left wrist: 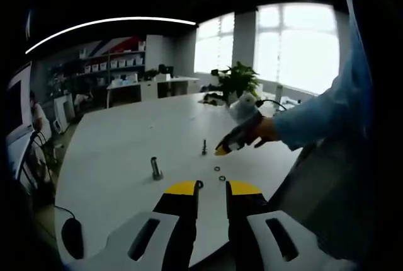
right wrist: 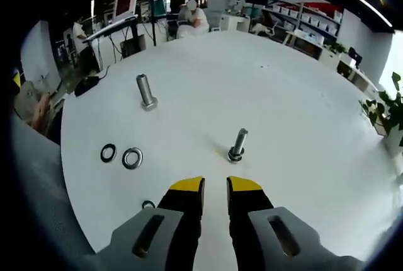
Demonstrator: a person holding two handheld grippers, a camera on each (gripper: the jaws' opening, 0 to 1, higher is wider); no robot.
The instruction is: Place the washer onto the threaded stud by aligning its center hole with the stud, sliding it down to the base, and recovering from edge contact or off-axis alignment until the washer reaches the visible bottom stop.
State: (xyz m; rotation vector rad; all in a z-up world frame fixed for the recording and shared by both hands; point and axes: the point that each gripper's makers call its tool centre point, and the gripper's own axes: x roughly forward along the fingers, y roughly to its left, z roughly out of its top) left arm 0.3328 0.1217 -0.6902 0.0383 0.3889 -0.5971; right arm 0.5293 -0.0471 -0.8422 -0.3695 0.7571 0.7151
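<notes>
In the right gripper view the thin threaded stud [right wrist: 238, 142] stands upright on the white table [right wrist: 302, 94], with a metal ring [right wrist: 235, 156] around its base. My right gripper [right wrist: 215, 188] sits just short of it, jaws a narrow gap apart and holding nothing. A silver washer [right wrist: 132, 157] and a black washer [right wrist: 108, 152] lie flat to the left. In the left gripper view the stud [left wrist: 204, 147] stands mid-table, with two small washers [left wrist: 219, 173] nearer my left gripper [left wrist: 213, 189], which is narrowly open and holds nothing. The right gripper [left wrist: 223, 149], held in a person's hand, is beside the stud.
A thicker smooth bolt [right wrist: 146, 91] stands upright farther left; it appears as the bolt [left wrist: 155, 169] in the left gripper view. A small dark ring [right wrist: 148, 205] lies near the table edge. A potted plant [left wrist: 237, 82] stands at the far side. The person's sleeve [left wrist: 327, 113] reaches in from the right.
</notes>
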